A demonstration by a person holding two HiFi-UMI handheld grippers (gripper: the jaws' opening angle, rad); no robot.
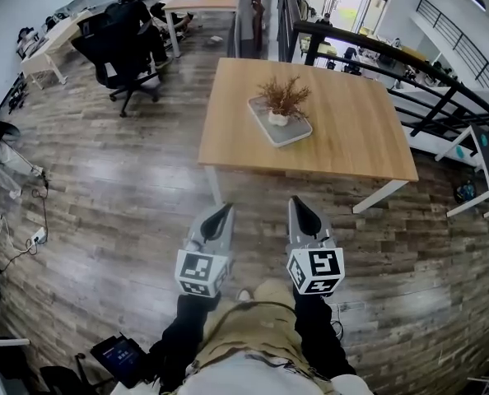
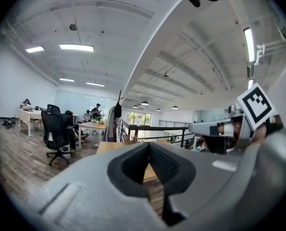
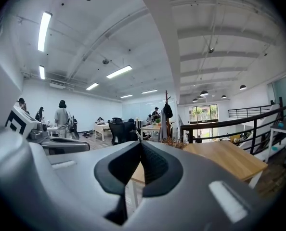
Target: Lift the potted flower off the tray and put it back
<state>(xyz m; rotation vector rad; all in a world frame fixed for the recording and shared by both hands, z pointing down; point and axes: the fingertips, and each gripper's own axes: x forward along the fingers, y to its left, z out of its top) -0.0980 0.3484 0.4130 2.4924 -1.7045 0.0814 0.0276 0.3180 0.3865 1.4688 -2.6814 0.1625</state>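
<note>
On the table (image 1: 351,138), the potted flower (image 1: 281,101) stands in its tray (image 1: 298,134) (roughly mid-table). Well short of it, above the wood floor (image 1: 104,188), the left gripper (image 1: 225,211) and right gripper (image 1: 295,202) are each closed tight, holding nothing.

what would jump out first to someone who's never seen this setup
The potted flower stands on a grey tray near the middle of a wooden table. Nearer the camera and well short of the table, the left gripper and right gripper are held side by side over the plank floor, both shut and empty.
</note>
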